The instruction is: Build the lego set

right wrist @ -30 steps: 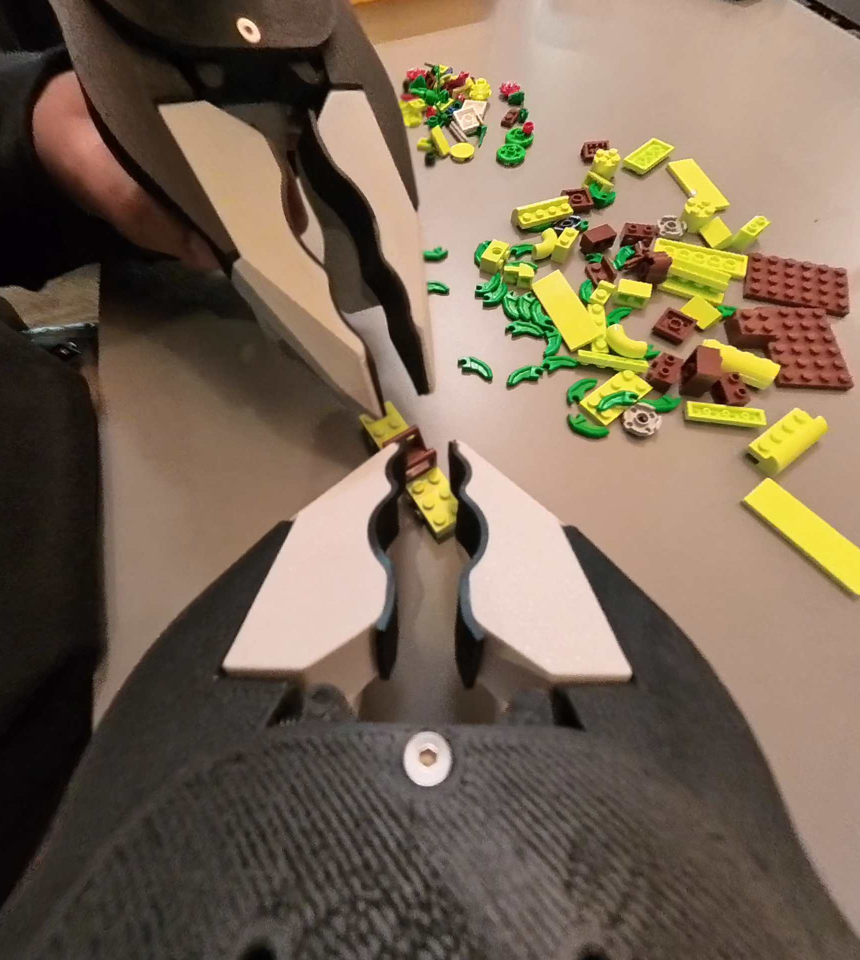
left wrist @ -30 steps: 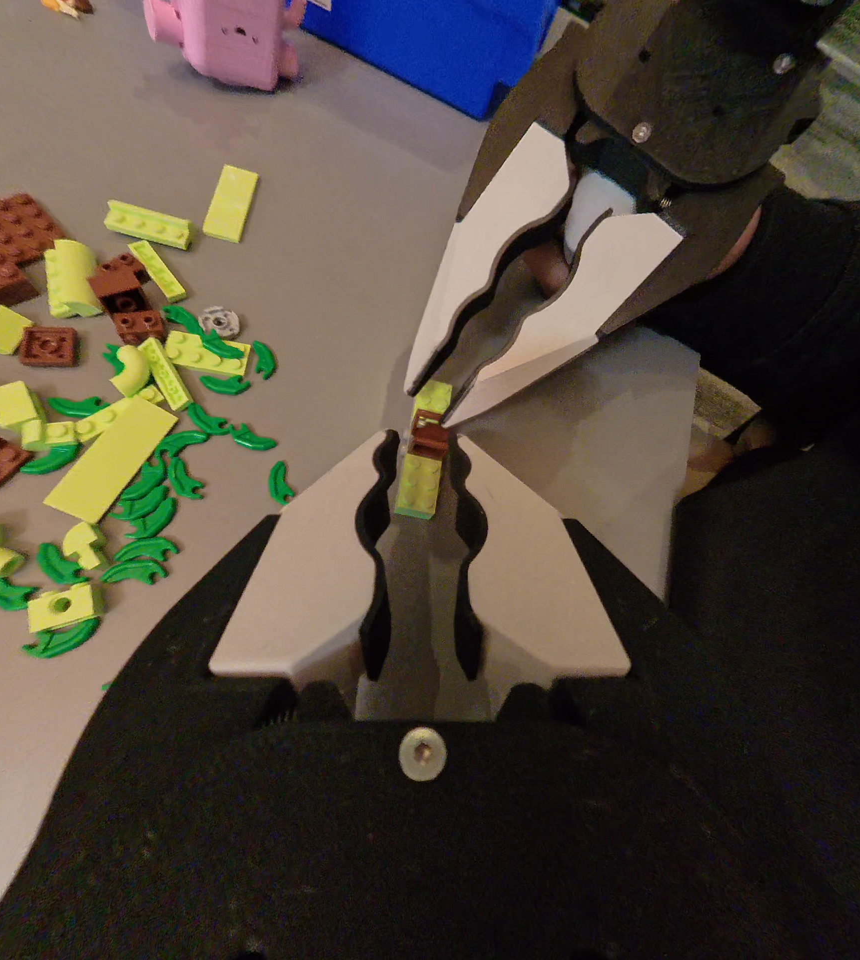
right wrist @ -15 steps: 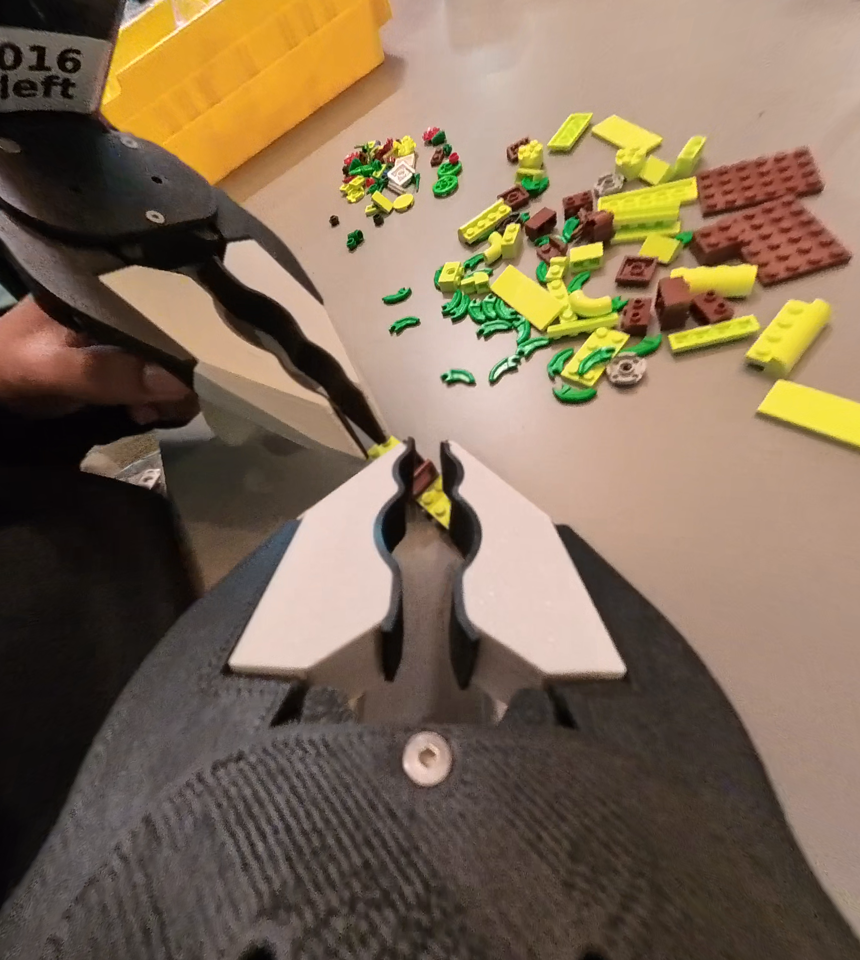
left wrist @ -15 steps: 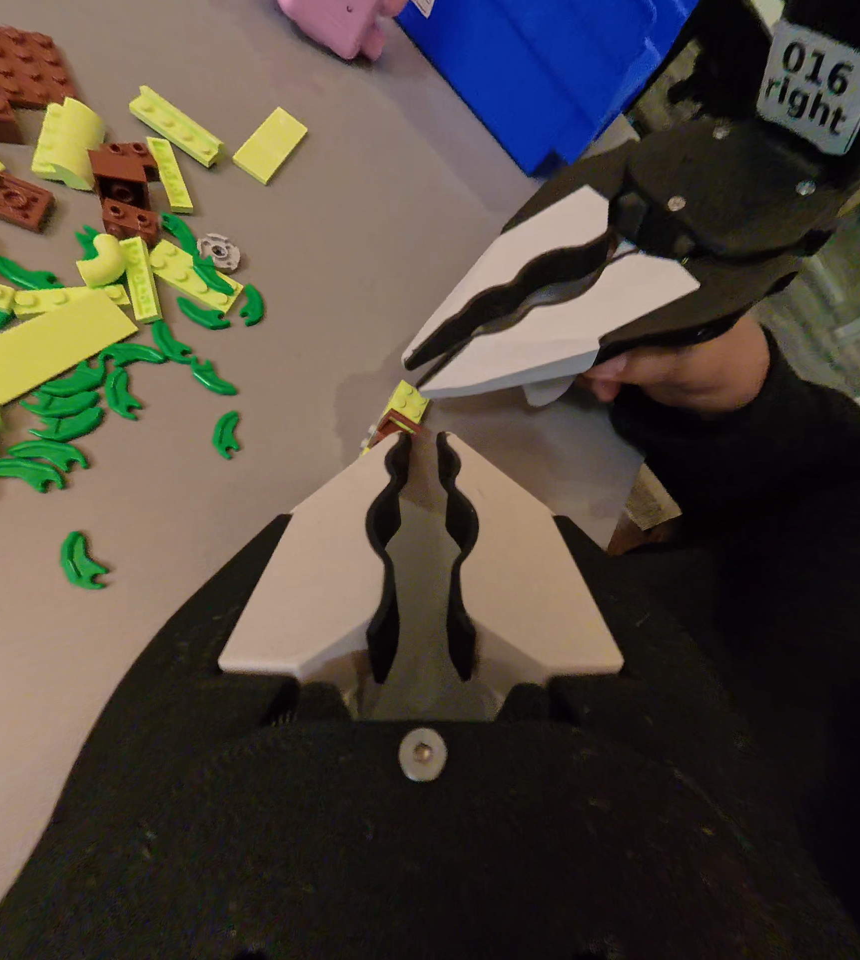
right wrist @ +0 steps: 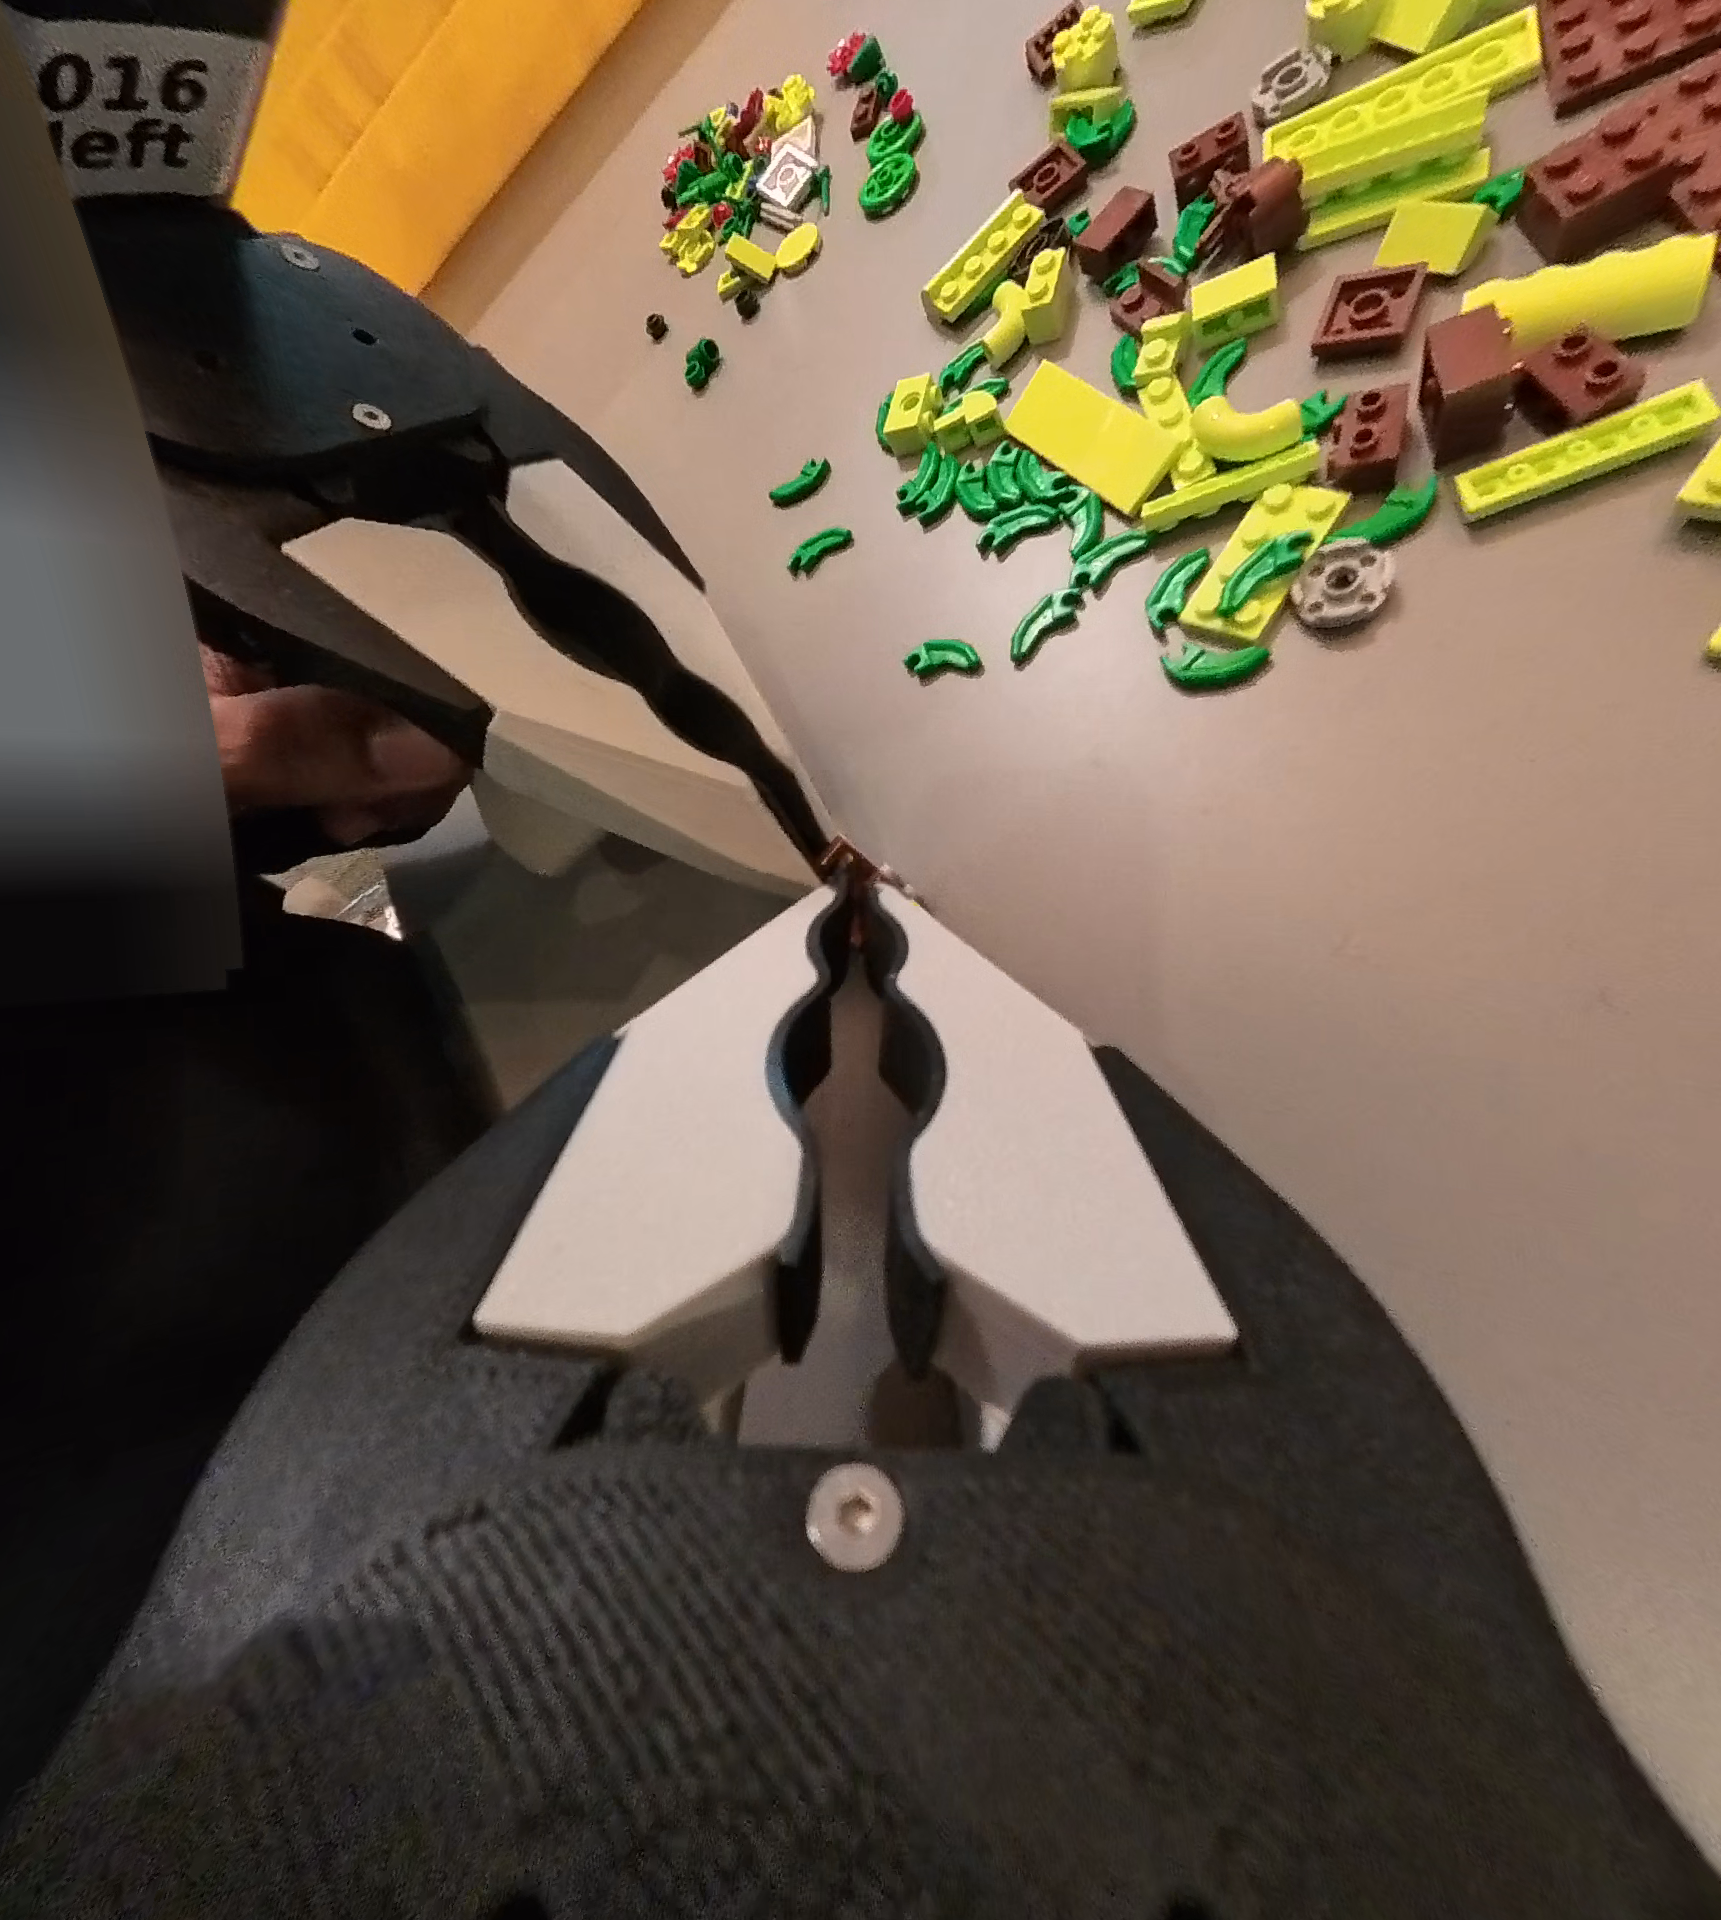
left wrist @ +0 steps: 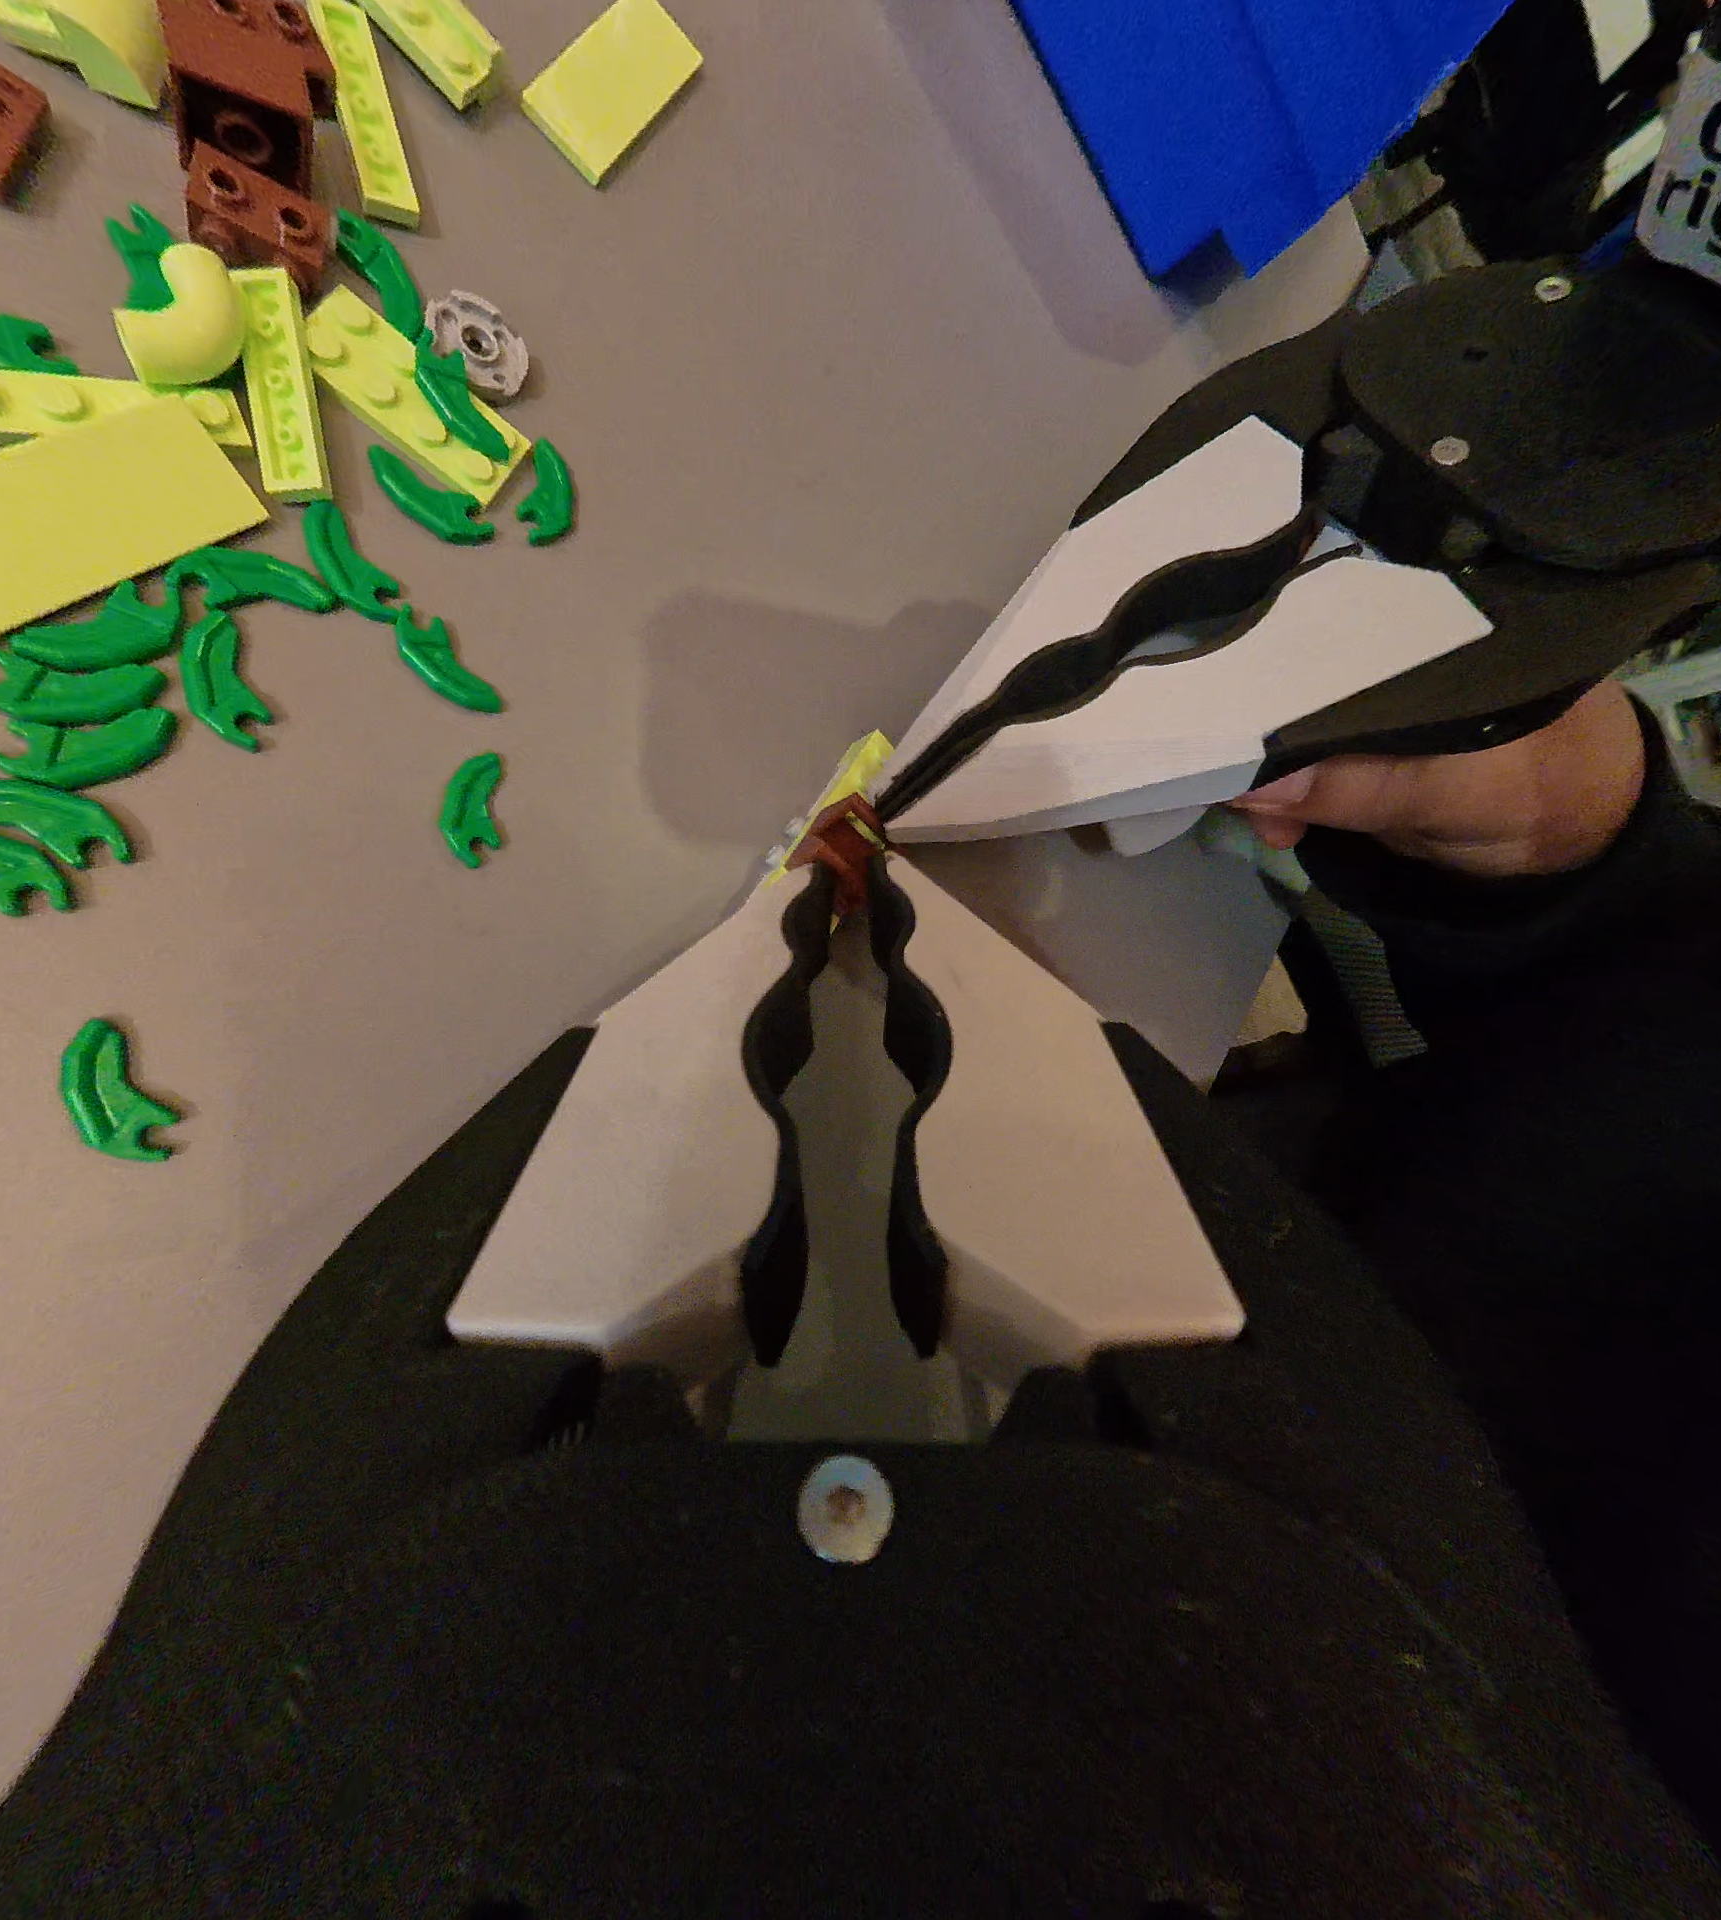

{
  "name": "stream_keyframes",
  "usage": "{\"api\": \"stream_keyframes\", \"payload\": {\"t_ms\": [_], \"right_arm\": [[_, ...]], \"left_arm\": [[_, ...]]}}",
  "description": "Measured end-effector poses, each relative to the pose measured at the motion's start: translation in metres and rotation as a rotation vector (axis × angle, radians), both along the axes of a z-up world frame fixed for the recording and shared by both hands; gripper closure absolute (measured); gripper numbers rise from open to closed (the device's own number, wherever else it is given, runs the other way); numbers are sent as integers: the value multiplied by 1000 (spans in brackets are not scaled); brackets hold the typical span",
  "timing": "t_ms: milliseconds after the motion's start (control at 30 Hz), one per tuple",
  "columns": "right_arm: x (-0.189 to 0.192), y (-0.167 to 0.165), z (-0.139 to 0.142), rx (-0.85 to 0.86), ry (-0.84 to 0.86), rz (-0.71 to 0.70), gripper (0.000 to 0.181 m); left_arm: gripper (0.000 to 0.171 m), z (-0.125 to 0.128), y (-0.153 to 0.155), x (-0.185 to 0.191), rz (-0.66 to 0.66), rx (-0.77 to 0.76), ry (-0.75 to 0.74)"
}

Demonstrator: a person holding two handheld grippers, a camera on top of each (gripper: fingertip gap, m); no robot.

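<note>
Both grippers meet tip to tip over the near edge of the table [left wrist: 835, 312]. Left gripper [left wrist: 840, 894] jaws clenched on the small brown piece [left wrist: 835, 847]; right gripper [right wrist: 851, 904] jaws clamped nearly flat on the lime plate [left wrist: 861, 764] it's stuck to. So the sub-assembly hangs in the air between the tips, well apart from the loose pile [right wrist: 1251, 416] far left of the left wrist view.

Risks, as I read it:
- Grips are at the very tips, on smooth hard plastic. Any twist while pressing and the piece could pop out.
- Studs hidden by the jaws; can't tell if they're seated.
- Drop here likely goes off the table edge.

Pile: glossy green curved leaf bits, studded lime plates, brown bricks, a grey round piece.
</note>
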State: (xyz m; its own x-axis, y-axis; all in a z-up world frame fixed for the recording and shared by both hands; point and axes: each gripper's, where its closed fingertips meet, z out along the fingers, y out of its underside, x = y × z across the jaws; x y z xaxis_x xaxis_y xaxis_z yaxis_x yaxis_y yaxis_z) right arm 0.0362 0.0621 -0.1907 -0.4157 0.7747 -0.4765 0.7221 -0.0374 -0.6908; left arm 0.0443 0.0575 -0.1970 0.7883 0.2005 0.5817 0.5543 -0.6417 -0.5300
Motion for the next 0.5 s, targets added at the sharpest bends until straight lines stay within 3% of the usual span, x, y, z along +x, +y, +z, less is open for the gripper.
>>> {"api": "stream_keyframes", "payload": {"t_ms": [500], "right_arm": [[5, -6, -11, 14, -122, -28, 181]], "left_arm": [[167, -3, 3, -10, -30, -51, 47]]}}
